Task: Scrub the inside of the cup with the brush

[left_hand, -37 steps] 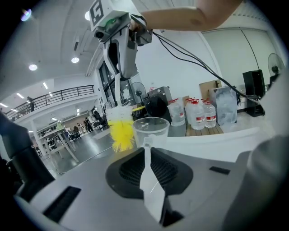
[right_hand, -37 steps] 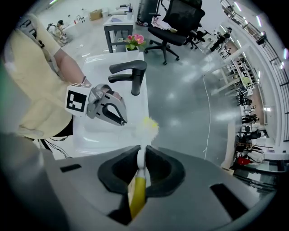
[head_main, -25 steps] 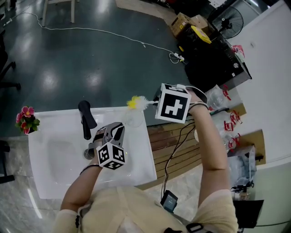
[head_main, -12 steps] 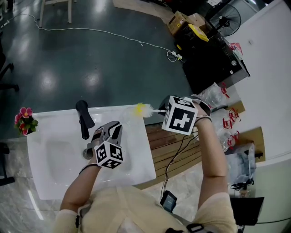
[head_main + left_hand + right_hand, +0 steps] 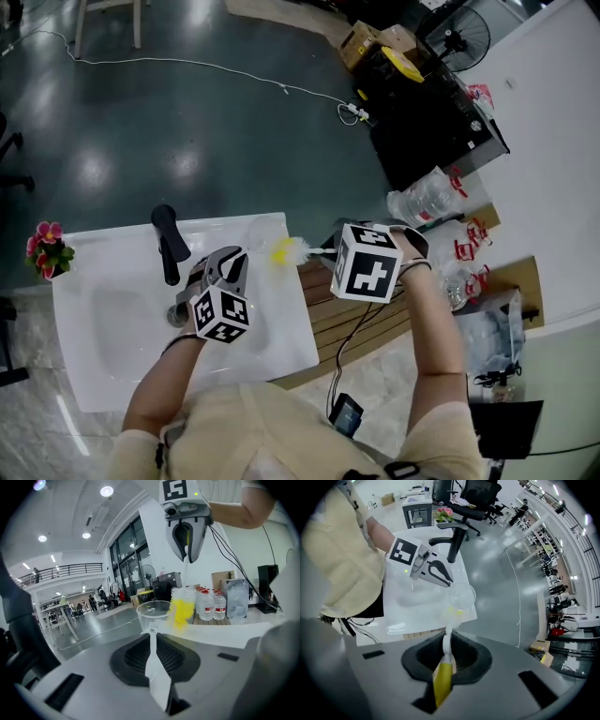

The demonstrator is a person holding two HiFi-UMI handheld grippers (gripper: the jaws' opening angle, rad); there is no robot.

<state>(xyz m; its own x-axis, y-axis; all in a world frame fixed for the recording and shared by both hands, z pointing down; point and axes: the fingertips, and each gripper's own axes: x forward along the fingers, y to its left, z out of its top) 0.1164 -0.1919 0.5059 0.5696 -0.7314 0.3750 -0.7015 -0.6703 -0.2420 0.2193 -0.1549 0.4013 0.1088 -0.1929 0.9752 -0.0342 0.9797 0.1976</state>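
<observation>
White sink top (image 5: 281, 354) stands on a dark polished floor (image 5: 187, 122). It has a black faucet (image 5: 169, 242) at the back and a small bunch of pink flowers (image 5: 45, 248) at its far left corner. Wooden slats (image 5: 352, 309) adjoin the sink on the right, and clear water bottles (image 5: 427, 199) stand further right. A white cable (image 5: 187, 64) trails across the floor behind.

Left gripper (image 5: 154, 667): held over the sink beside the faucet and pointing away from the person. Its jaws are closed tight on the thin flat handle of the clear cup (image 5: 154, 613). The cup is carried upright, mouth up, out ahead of the jaws and over the sink's back right corner, clear of the surface.

Right gripper (image 5: 446, 656): held over the wooden slats at the sink's right edge and aimed steeply down. Its jaws are closed on the yellow handle of the brush (image 5: 286, 251). The white stem runs out from the jaws to a head of yellow and white bristles.

Brush head: level with the cup's rim and just beside it, on the side nearer the right gripper. It is not down inside the cup. Whether the bristles touch the cup wall cannot be told.
</observation>
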